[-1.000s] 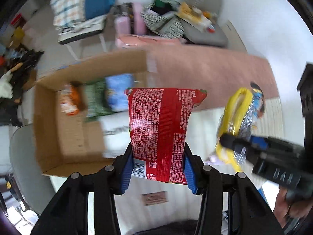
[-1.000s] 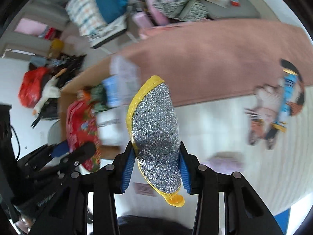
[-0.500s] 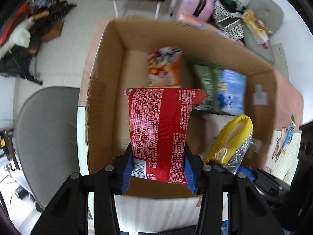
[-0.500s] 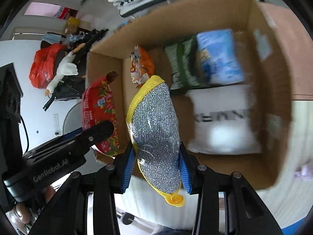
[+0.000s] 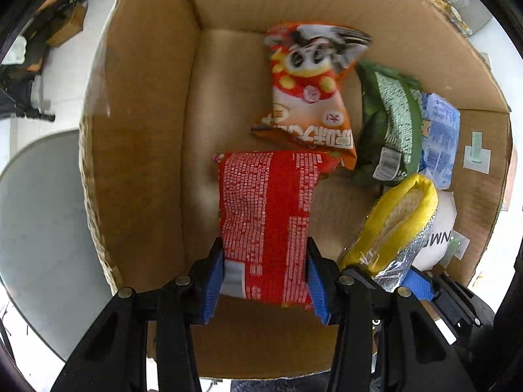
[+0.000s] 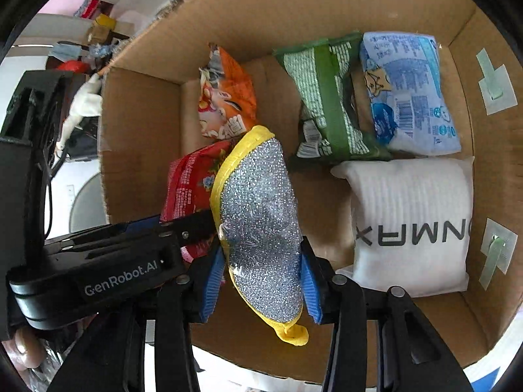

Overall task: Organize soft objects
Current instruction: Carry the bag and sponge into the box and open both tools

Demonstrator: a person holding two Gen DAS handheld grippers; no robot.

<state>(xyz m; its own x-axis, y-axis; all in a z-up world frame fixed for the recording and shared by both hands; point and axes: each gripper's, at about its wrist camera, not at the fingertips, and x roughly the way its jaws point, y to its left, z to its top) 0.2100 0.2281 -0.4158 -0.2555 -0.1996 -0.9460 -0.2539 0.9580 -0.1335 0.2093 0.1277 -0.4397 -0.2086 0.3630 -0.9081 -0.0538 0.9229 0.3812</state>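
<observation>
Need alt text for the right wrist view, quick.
The right gripper, its jaws opening, has a yellow-edged silver scouring pad between its fingers over an open cardboard box containing orange, green and blue snack bags and a white pillow pack.

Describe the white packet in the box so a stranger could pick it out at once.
Look into the open cardboard box. On its floor, against the wall that carries the tape patches, lies the white packet, just below the green bag and the blue pack. It alone is plain white, ribbed, with large black letters.
</observation>
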